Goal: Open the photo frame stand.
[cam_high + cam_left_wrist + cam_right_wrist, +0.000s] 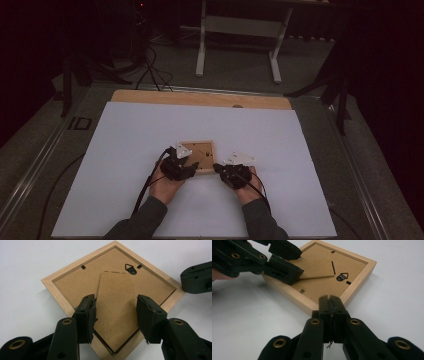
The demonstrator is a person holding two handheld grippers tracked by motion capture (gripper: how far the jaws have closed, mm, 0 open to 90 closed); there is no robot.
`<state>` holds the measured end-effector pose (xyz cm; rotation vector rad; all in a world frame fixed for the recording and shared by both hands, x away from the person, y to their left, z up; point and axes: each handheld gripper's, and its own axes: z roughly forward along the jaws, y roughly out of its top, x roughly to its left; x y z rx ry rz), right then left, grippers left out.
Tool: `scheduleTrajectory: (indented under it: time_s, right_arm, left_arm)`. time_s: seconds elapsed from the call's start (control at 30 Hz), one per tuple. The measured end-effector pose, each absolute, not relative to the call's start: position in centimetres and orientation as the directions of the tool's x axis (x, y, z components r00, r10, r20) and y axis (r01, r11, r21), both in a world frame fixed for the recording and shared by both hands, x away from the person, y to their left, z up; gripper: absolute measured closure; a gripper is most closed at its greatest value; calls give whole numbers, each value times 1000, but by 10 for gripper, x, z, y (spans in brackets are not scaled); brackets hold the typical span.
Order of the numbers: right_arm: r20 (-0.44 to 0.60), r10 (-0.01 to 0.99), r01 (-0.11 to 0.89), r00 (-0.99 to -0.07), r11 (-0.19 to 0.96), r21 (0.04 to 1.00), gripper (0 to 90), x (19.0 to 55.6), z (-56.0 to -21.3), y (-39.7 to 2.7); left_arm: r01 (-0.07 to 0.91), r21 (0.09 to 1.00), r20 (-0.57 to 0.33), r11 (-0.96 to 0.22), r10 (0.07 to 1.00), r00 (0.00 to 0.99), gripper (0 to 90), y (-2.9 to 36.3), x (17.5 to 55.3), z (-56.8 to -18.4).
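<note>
Black jaws of the left gripper (116, 315) stand apart on either side of the raised stand flap (116, 312), not clearly pressing it. Its long axis runs away from the gripper toward the hanger (131, 268). Beyond, the frame (61, 298) lies face down on the white surface (125, 150). At its corner the right gripper (331, 305) is closed, holding nothing, bracing the rim.

A dim lab or studio — dark curtains (30, 50), floor cables (150, 70), white-covered table (150, 130).
</note>
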<state>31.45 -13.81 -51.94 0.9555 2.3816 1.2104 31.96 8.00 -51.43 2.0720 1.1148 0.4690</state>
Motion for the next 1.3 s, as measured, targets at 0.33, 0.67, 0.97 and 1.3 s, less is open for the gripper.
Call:
scheduleTrajectory:
  time_s: [0.33,0.67,0.97,1.3]
  right_arm:
    - [28,682,425,-731,423,800,885,314,-519,-138]
    - [29,681,425,-732,422,801,885,315,-519,-138]
    - [31,681,426,-732,421,800,884,315,-519,-138]
    - [29,682,425,-731,422,801,881,315,-519,-139]
  left_arm:
    - [560,756,-33,-340,834,551,508,80,317,-508]
    - [613,742,-143,-271,830,540,440,97,313,-511]
    - [630,731,-173,-264,821,544,501,100,311,-508]
    - [612,755,-183,-236,820,542,487,99,310,-502]
